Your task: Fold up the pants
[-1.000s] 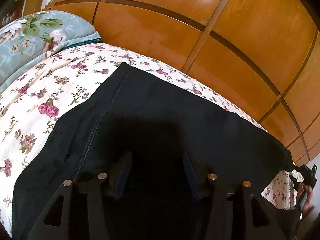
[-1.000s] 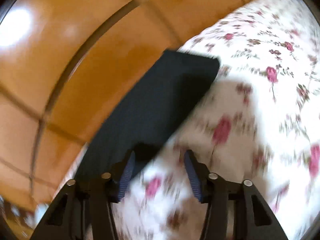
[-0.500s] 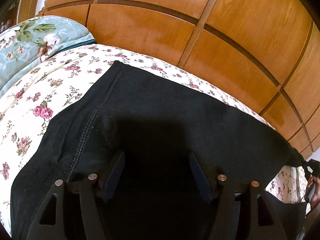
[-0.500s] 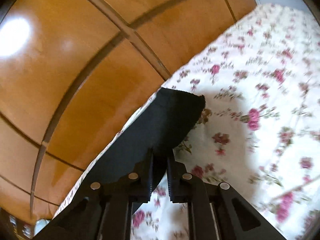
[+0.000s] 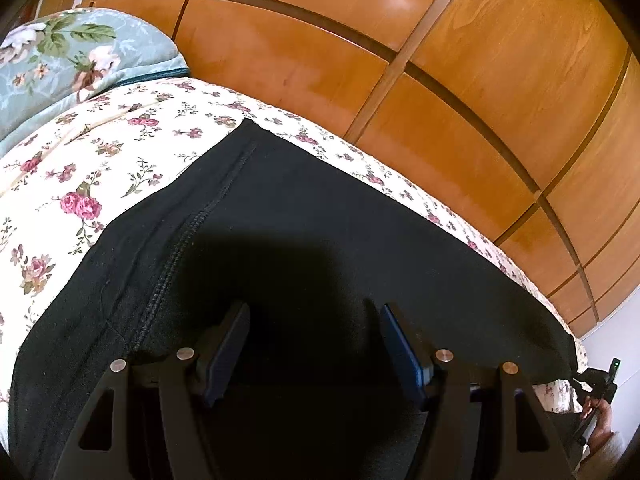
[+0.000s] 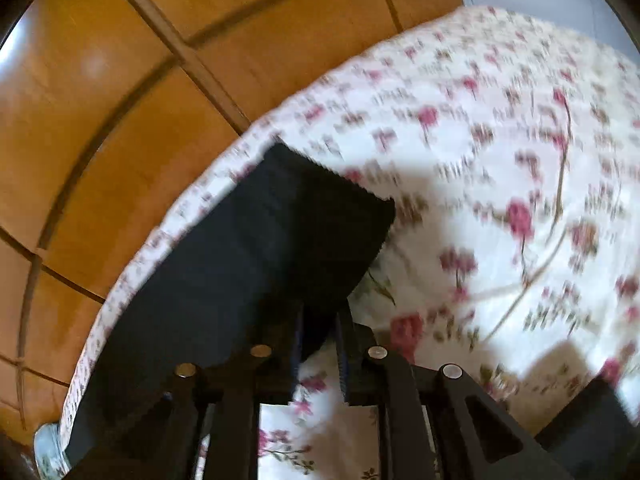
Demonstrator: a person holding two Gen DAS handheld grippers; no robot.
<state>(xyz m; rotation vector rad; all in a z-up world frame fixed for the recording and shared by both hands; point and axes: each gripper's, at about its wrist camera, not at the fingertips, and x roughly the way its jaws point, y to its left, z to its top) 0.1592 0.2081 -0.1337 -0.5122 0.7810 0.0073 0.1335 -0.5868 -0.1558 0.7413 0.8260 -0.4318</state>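
A wooden wardrobe (image 5: 460, 80) fills the top of both views; below it a floral bedsheet (image 5: 80, 184) spreads across the bed, covering the right half of the right wrist frame; black pants (image 5: 312, 220) lie flat on it, running from the lower left of the left wrist frame toward the right edge, a stitched seam down their left part; a blue-green flowered pillow (image 5: 68, 52) sits at the upper left; the left gripper (image 5: 314, 344) hangs over the pants at bottom centre, jaws wide, nothing between them; the right gripper (image 6: 320, 340), low in its blurred frame, has the pant-leg edge between narrow, slightly opening jaws.
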